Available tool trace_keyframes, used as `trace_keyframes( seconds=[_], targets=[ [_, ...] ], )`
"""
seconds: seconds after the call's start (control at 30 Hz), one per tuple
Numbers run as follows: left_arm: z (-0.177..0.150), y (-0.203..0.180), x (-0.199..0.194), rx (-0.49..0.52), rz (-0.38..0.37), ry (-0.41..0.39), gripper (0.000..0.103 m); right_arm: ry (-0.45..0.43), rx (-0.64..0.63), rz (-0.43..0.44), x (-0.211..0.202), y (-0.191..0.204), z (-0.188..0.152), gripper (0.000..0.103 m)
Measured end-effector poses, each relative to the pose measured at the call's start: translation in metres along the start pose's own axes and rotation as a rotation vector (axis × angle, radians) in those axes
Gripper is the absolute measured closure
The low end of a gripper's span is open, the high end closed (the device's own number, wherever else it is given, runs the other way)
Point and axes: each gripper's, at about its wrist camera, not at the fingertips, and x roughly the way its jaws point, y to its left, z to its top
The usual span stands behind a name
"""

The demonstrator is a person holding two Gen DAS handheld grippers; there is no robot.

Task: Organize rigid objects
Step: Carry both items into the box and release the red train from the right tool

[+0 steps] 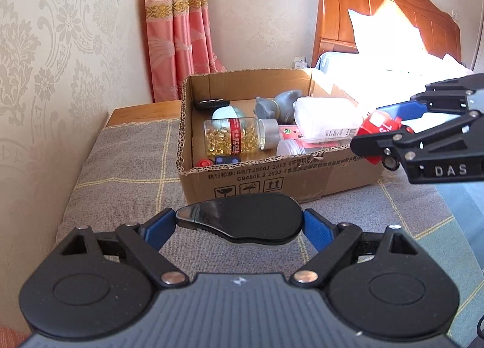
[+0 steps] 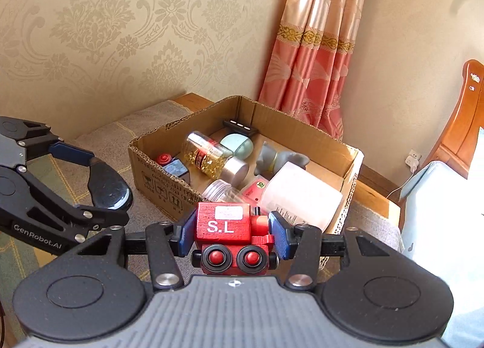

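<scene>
A cardboard box point(image 1: 272, 178) is sitting on a grey checked cloth point(image 1: 127, 166) and is serving as the landmark here. Judging by its contents, the sorting is looking well advanced. At the box's left end, a black device point(image 1: 210, 103) is lying against the far wall, with a small red cap point(image 1: 203, 163) in the near corner. Toward the middle, a clear bottle of golden capsules point(image 1: 231, 140) is lying on its side in front of a pale green round object point(image 1: 225, 112). Further right, a grey figurine point(image 1: 276, 104) and a white container point(image 1: 328, 121) are filling the box's right half.

Two items are remaining outside, as far as can be seen. In front of the box's near wall, the left gripper point(image 1: 239, 222) is pointing toward it, level and low, its blue pads pinching a black oval object with a shiny metal tip point(image 1: 242, 219). Over the box's right near corner, the right gripper point(image 2: 231, 230) is hovering, reaching in from the right, its fingers clamping a red wooden toy train lettered "S.L" point(image 2: 225, 224) by its sides, wheels facing the camera. Both objects are likely waiting to go inside.
</scene>
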Motion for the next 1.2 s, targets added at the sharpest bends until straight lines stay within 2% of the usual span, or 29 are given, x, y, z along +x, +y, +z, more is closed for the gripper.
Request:
trace_keyframes(
  seconds=[0.33, 0.4, 0.43, 0.47, 0.83, 1.03, 1.2],
  targets=[
    [0.009, -0.005, -0.003, 0.039, 0.003, -0.019, 0.014, 0.031, 0.112, -0.113, 0.07, -0.065, 0.045, 0.047],
    [0.009, -0.005, -0.001, 0.043, 0.009, -0.018, 0.014, 0.032, 0.152, -0.129, 0.08, -0.075, 0.049, 0.04],
    [0.01, -0.005, -0.001, 0.044, 0.011, -0.016, 0.014, 0.033, 0.165, -0.128, 0.083, -0.079, 0.05, 0.027],
    [0.01, -0.004, 0.0, 0.044, 0.013, -0.013, 0.014, 0.03, 0.183, -0.133, 0.084, -0.082, 0.051, 0.023],
    [0.035, -0.007, 0.001, 0.086, 0.015, -0.046, 0.014, 0.035, 0.22, -0.127, 0.05, -0.071, 0.024, 0.0],
    [0.066, -0.01, 0.013, 0.103, -0.006, -0.062, 0.014, 0.075, 0.262, -0.167, 0.026, -0.048, 0.001, 0.0],
    [0.099, -0.013, 0.049, 0.109, -0.018, -0.027, 0.013, 0.095, 0.293, -0.201, 0.006, -0.022, -0.023, 0.0]
  ],
)
